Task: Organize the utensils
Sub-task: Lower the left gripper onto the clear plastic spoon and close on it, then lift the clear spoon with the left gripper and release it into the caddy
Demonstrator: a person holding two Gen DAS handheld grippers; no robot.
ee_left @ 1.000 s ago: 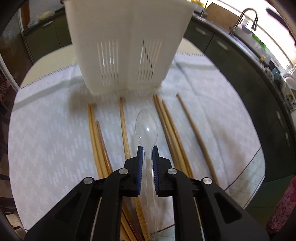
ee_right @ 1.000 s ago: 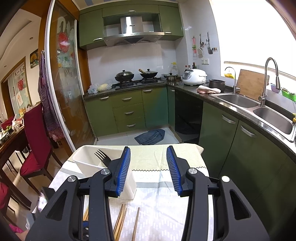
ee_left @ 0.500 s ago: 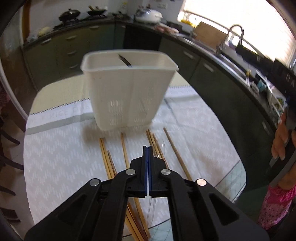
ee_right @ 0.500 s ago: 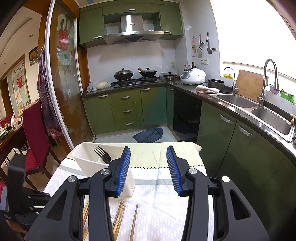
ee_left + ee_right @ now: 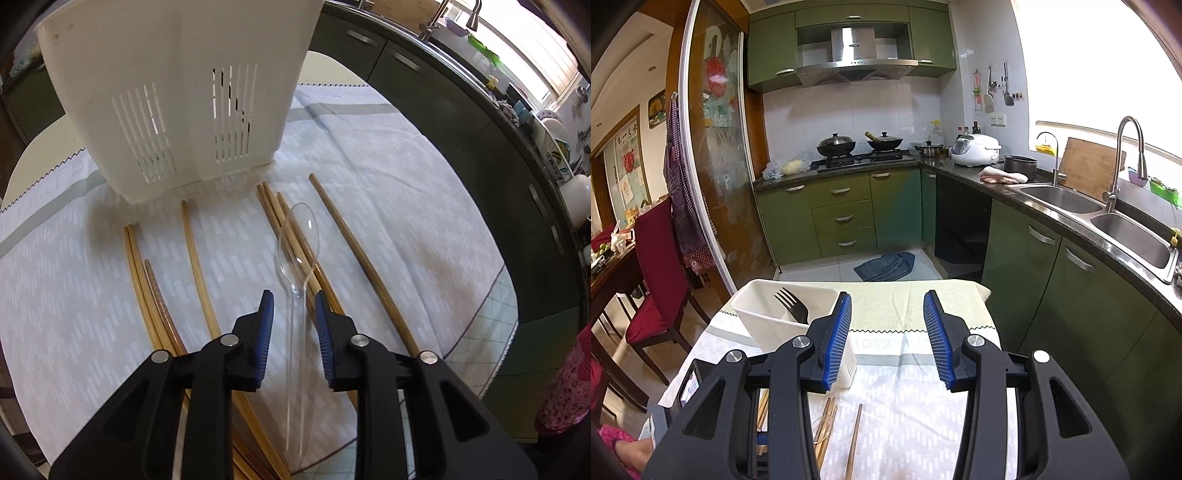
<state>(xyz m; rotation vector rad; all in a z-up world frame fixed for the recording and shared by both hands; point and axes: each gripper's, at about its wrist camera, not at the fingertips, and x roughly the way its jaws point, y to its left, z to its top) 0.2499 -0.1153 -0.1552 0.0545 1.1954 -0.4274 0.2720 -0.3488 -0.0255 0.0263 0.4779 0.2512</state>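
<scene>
The left gripper (image 5: 291, 309) hangs low over the table with its black arms and blue ribbed pads parted a moderate way; the handle of a clear plastic spoon (image 5: 298, 258) runs through the gap, and neither pad appears to touch it. The spoon lies on the white patterned tablecloth (image 5: 399, 184), bowl pointing away and resting across a cluster of brown wooden chopsticks (image 5: 280, 218). More chopsticks lie roughly parallel on the cloth — one single to the right (image 5: 354, 254), one pale single to the left (image 5: 195, 258), and a group further left (image 5: 138, 269). Beyond their tips stands a white plastic utensil caddy with slotted sides (image 5: 177, 92), just beside them.

The right gripper (image 5: 887, 332) is held higher, its blue pads spread wide with nothing between them. In its view a black fork (image 5: 792, 304) stands tines-up inside the caddy (image 5: 753, 317), leaning on the wall.

Pale grey lettering runs along the cloth's band (image 5: 886, 343) — it shows reversed and cannot be read with certainty. The red-and-white poster by the dining table (image 5: 628, 147) carries characters too small to read.
</scene>
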